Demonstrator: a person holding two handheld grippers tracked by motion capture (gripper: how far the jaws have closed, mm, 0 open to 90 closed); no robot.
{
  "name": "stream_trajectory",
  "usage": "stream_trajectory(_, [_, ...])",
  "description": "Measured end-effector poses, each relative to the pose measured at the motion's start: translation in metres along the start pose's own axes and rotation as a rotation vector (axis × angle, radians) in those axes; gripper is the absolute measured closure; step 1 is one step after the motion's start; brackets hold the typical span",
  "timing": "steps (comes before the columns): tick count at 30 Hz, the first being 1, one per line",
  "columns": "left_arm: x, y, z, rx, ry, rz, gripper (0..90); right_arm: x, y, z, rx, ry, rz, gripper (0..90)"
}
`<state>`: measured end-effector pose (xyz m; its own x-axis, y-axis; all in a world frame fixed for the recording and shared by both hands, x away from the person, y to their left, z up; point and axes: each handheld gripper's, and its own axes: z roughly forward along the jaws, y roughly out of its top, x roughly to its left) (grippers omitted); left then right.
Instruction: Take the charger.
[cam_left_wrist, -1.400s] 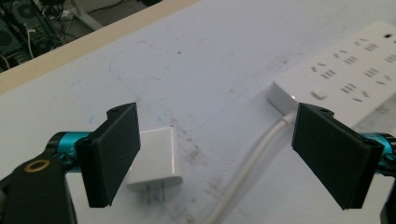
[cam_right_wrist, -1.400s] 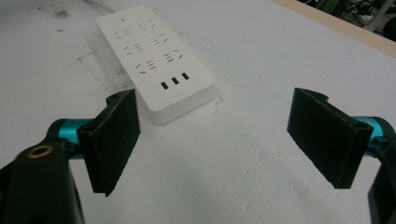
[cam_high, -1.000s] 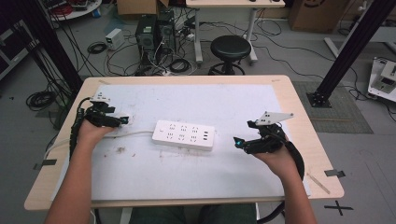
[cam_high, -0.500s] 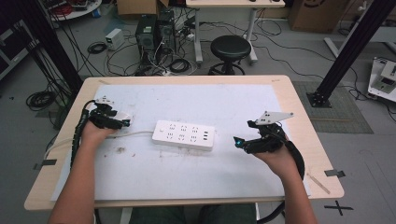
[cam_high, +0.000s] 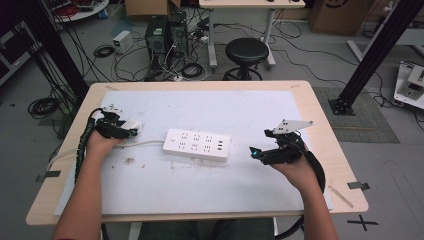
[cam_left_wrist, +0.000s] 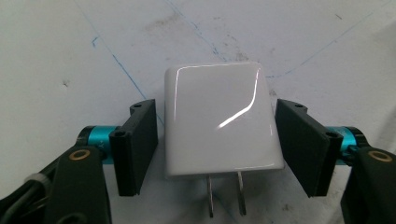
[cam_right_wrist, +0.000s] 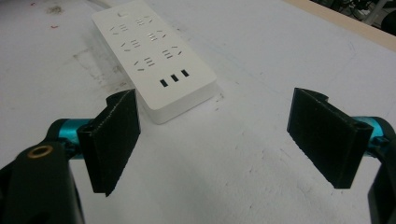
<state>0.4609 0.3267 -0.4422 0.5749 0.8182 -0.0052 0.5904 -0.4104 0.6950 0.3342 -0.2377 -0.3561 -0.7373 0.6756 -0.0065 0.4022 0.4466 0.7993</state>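
At left of the frame, the left gripper (cam_high: 131, 132) has just been closing around the white charger (cam_left_wrist: 220, 119); a narrow gap remains each side, so no grip yet. Right gripper (cam_high: 256, 152) stands wide open, empty, beside the power strip (cam_high: 197, 144).

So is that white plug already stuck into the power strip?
No, the white plug lies on the table between the left gripper jaws, prongs bare.

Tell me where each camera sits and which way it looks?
High view: above the table, looking forward and down; both forearms and each hand-held gripper show.
Left gripper view: rides the left hand-held gripper, looking down at the white plug adapter between its jaws, which have just been closing.
Right gripper view: rides the right hand-held gripper, facing the power strip.
Shared: the power strip, in the high and right gripper views.
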Motion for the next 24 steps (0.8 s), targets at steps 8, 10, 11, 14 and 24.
stream_trajectory(8, [-0.003,0.002,-0.001,0.006,0.006,0.033,42.4,0.0,0.0,-0.002,-0.002,-0.005,0.003,17.4])
stream_trajectory(10, [-0.005,0.003,-0.003,0.003,0.016,0.044,42.4,0.0,0.001,-0.002,0.001,-0.006,0.003,17.4])
stream_trajectory(11, [-0.006,0.004,-0.005,-0.004,0.013,0.052,42.5,0.0,0.001,-0.002,0.002,-0.003,0.007,17.4])
stream_trajectory(14, [-0.012,0.009,-0.019,-0.053,-0.003,0.079,42.5,0.001,0.004,-0.005,0.005,0.003,0.004,17.4])
stream_trajectory(24, [-0.051,0.02,-0.078,-0.164,-0.039,0.166,42.5,0.006,0.014,-0.017,-0.009,0.05,-0.019,17.4])
